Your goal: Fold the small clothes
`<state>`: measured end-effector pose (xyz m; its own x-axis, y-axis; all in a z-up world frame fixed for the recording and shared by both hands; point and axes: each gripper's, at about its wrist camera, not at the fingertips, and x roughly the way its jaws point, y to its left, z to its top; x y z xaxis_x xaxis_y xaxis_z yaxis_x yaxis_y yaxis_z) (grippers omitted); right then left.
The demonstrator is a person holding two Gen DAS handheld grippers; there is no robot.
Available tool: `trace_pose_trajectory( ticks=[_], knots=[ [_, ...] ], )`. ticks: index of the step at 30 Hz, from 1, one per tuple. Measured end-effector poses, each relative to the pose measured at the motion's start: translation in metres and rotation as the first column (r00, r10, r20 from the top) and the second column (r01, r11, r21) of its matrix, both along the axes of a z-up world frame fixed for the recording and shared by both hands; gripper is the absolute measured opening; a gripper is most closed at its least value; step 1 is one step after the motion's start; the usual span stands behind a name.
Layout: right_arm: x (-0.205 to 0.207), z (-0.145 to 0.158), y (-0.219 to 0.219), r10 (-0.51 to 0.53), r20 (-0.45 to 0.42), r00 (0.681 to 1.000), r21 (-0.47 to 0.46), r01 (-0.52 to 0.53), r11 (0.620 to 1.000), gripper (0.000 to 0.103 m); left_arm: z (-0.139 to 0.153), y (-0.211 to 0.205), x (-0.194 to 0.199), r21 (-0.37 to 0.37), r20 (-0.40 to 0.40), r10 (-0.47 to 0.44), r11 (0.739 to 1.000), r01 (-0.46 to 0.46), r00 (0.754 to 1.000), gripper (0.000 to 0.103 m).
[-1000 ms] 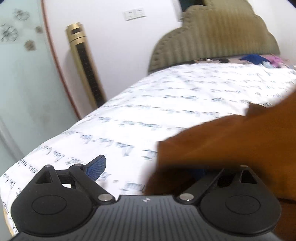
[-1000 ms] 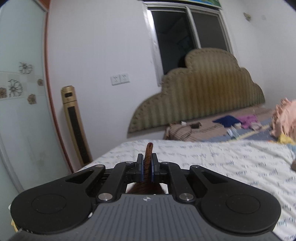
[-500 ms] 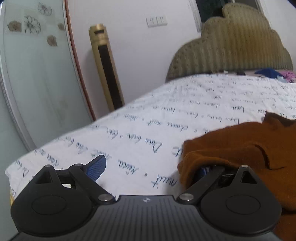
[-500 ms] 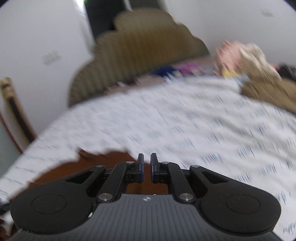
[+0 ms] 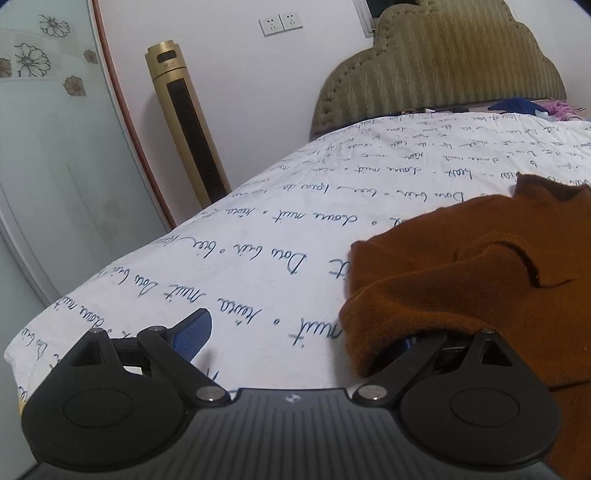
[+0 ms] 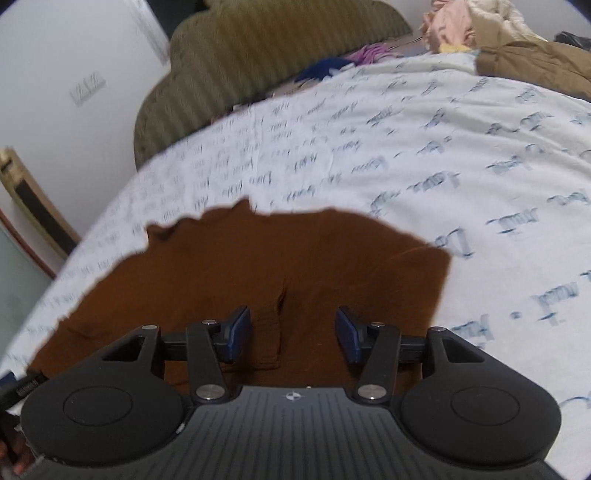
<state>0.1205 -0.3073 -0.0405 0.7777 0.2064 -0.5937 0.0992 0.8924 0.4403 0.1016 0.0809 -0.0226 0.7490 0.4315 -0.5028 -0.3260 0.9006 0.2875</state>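
Spreading apart just now, right gripper [image 6: 293, 334] released above brown garment [image 6: 258, 266]; left gripper [image 5: 299, 332] spread wide, far pad seemingly under cloth.

home bedroom: bed [image 5: 295, 229] with script-print sheet, padded headboard [image 5: 443, 62], tower fan [image 5: 188, 122], wall sockets [image 5: 280, 23], clothes pile [image 6: 498, 33].

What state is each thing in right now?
Brown garment: lying loose on the bed sheet, partly folded.
Right gripper: jaws just opened, pads clear of cloth.
Left gripper: open, right finger under a garment edge.
Clothes pile: unfolded.
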Motion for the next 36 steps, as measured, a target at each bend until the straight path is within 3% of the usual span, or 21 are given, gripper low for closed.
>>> trace_pose_trajectory(
  ticks=[3, 4, 5, 8, 14, 17, 21, 24, 25, 28, 30, 33, 34, 36],
  knots=[
    [0.014, 0.003, 0.02, 0.044, 0.0, 0.999, -0.041, -0.044, 0.998, 0.045, 0.006, 0.0, 0.007, -0.017, 0.015, -0.005, 1.0, 0.005, 1.0, 0.095],
    [0.018, 0.007, 0.029, 0.057, -0.001, 0.998, -0.084, -0.057, 0.995, 0.022, 0.009, 0.001, 0.009, -0.022, 0.021, 0.002, 1.0, -0.002, 1.0, 0.095],
    [0.022, 0.011, 0.037, 0.067, -0.002, 0.998, -0.132, -0.067, 0.989, 0.013, 0.011, 0.001, 0.011, -0.024, 0.031, 0.013, 1.0, -0.012, 0.999, 0.095],
    [0.025, 0.034, 0.051, 0.078, 0.053, 0.996, -0.216, -0.065, 0.974, 0.012, 0.025, 0.003, 0.01, -0.048, 0.102, 0.028, 0.999, -0.023, 0.994, 0.095],
    [-0.003, 0.098, 0.059, 0.038, 0.305, 0.952, -0.302, 0.059, 0.951, 0.011, 0.045, -0.005, 0.008, -0.067, 0.213, 0.027, 0.998, -0.013, 0.977, 0.095],
    [-0.019, 0.106, 0.051, 0.006, 0.35, 0.937, -0.348, 0.124, 0.929, 0.011, 0.034, -0.006, 0.012, -0.061, 0.159, 0.011, 0.998, -0.001, 0.987, 0.095],
    [-0.021, 0.072, 0.027, -0.051, 0.214, 0.975, -0.364, 0.129, 0.922, 0.012, 0.001, -0.01, 0.02, 0.017, -0.049, -0.035, 0.999, 0.035, 0.998, 0.095],
    [-0.01, 0.032, 0.01, -0.062, 0.035, 0.997, -0.33, 0.07, 0.941, 0.013, -0.009, -0.006, 0.011, 0.04, -0.078, -0.065, 0.997, 0.069, 0.995, 0.095],
    [-0.011, 0.024, 0.006, -0.093, 0.016, 0.996, -0.327, 0.093, 0.941, 0.016, -0.008, -0.004, 0.007, 0.05, -0.073, -0.076, 0.996, 0.08, 0.994, 0.095],
    [-0.022, 0.022, 0.003, -0.17, 0.072, 0.983, -0.335, 0.184, 0.924, 0.022, -0.004, -0.002, -0.005, 0.073, -0.07, -0.121, 0.989, 0.126, 0.99, 0.095],
    [-0.033, 0.03, 0.006, -0.161, 0.129, 0.979, -0.322, 0.195, 0.926, 0.024, -0.001, -0.002, -0.012, 0.085, -0.061, -0.148, 0.985, 0.153, 0.987, 0.095],
    [-0.035, 0.031, 0.027, -0.062, 0.131, 0.989, -0.376, 0.107, 0.921, 0.046, 0.0, -0.005, -0.023, 0.098, -0.045, -0.17, 0.98, 0.174, 0.984, 0.096],
    [-0.032, 0.026, 0.034, -0.033, 0.1, 0.994, -0.404, 0.071, 0.912, 0.058, -0.001, -0.007, -0.026, 0.111, -0.04, -0.182, 0.976, 0.185, 0.983, 0.096],
    [-0.021, 0.013, 0.042, -0.017, 0.005, 1.0, -0.457, 0.017, 0.889, 0.063, -0.005, -0.01, -0.03, 0.153, -0.038, -0.204, 0.966, 0.207, 0.978, 0.099]
  ],
)
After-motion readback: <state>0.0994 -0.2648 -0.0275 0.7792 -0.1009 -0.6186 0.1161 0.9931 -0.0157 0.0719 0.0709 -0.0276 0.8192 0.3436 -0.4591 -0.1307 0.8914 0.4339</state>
